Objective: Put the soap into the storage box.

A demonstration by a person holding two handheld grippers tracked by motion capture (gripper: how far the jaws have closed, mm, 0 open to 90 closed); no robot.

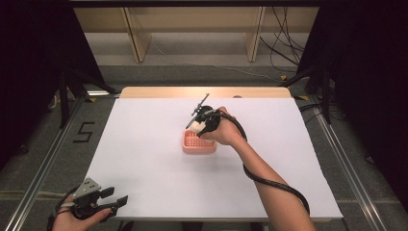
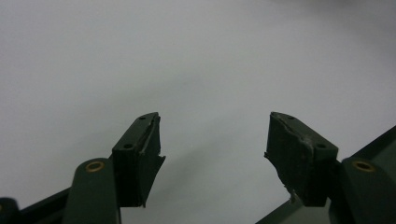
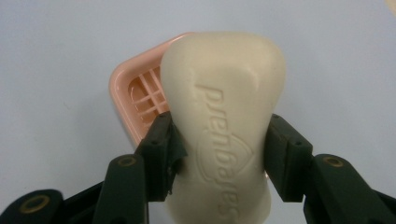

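The tabletop (image 1: pixel 159 192) is covered by a white sheet, with a strip of bare wood along its 12 o'clock edge. Beyond that edge stand the legs of a wooden frame (image 1: pixel 137 41), and cables (image 1: pixel 284 48) trail over the floor at about 1 o'clock.

Near the middle of the sheet sits a pink dish (image 1: pixel 199 144), a shallow tray with a slotted grid floor. In the right gripper view the dish (image 3: pixel 135 95) lies under and behind the soap, showing at about 10 o'clock of it.

The person's right forearm reaches in from 5 o'clock toward the centre, a black cable looped around it. The right gripper (image 1: pixel 202 126) hangs over the 12 o'clock side of the dish, its jaws clamped on a cream bar of soap (image 1: pixel 195 127). In its own view the right gripper (image 3: pixel 219 154) presses the soap (image 3: pixel 224 126) at its narrow waist, one jaw on each side, the embossed lettering facing the camera. Whether the soap touches the dish cannot be told.

The left gripper (image 1: pixel 111 202) rests at the 7 o'clock corner of the tabletop, held in the left hand (image 1: pixel 72 219), well apart from the dish. Its jaws stand wide apart, and in its own view the left gripper (image 2: pixel 215 140) has just white sheet between them.
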